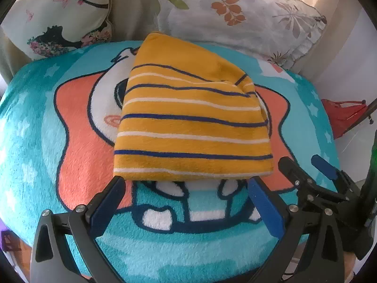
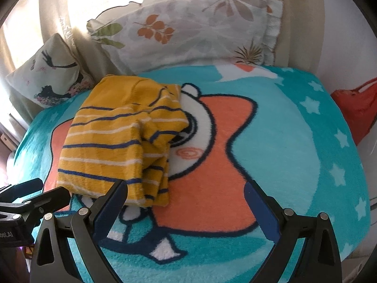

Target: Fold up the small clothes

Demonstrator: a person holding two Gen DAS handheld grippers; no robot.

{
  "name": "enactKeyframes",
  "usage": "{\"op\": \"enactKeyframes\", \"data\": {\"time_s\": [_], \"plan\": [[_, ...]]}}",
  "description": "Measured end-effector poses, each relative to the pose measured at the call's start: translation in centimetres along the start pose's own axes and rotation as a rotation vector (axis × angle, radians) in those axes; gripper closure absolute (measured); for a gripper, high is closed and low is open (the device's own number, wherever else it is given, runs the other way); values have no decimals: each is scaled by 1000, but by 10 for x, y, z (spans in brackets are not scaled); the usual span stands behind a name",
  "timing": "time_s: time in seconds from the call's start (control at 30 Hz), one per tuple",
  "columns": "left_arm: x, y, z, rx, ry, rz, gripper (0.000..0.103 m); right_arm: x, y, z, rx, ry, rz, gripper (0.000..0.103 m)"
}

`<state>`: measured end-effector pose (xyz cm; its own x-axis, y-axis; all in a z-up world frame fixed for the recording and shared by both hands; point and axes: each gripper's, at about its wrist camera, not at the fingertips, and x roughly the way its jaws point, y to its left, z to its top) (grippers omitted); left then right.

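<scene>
Surroundings: fleecy turquoise blanket [image 1: 35, 141] [image 2: 294, 141], printed with white stars and a cartoon figure on an orange star, served as work surface. At far edge, leaned upright: floral white pillow with orange and grey leaf prints [image 1: 235, 16] [image 2: 188, 30]; beside it, smaller cream cushion with dark silhouette and butterflies [image 1: 59, 16] [image 2: 47, 77]. Beyond the blanket's right edge: red fabric item [image 1: 341, 115] [image 2: 355, 108], kind could not be told.

Obstructions: none lay on the garment.

Task item: small mustard-yellow garment with navy and white stripes [image 1: 193, 122] [image 2: 113, 141]. Lay folded into a compact wedge on the blanket's middle, over the cartoon print. Near hem straight; one side showed stacked, slightly rumpled layers in right wrist view. Soft, napped knit.

Left gripper [image 1: 186, 193]: black frame, blue-padded fingers, spread wide apart, tips just beside the garment's near hem, nothing held.

Right gripper [image 2: 186, 198] [image 1: 304, 165]: same build, likewise spread wide, left fingertip overlapping the garment's near corner in view; contact could not be told. Nothing clamped.
</scene>
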<state>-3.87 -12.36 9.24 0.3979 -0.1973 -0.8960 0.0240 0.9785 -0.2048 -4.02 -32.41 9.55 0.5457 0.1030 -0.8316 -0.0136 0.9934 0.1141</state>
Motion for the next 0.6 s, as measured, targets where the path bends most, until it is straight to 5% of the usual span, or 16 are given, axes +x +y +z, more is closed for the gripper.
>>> {"op": "enactKeyframes", "data": {"time_s": [0.6], "plan": [[-2, 5, 3, -18, -12, -26, 0, 6, 10, 2, -24, 4, 4, 2]]}}
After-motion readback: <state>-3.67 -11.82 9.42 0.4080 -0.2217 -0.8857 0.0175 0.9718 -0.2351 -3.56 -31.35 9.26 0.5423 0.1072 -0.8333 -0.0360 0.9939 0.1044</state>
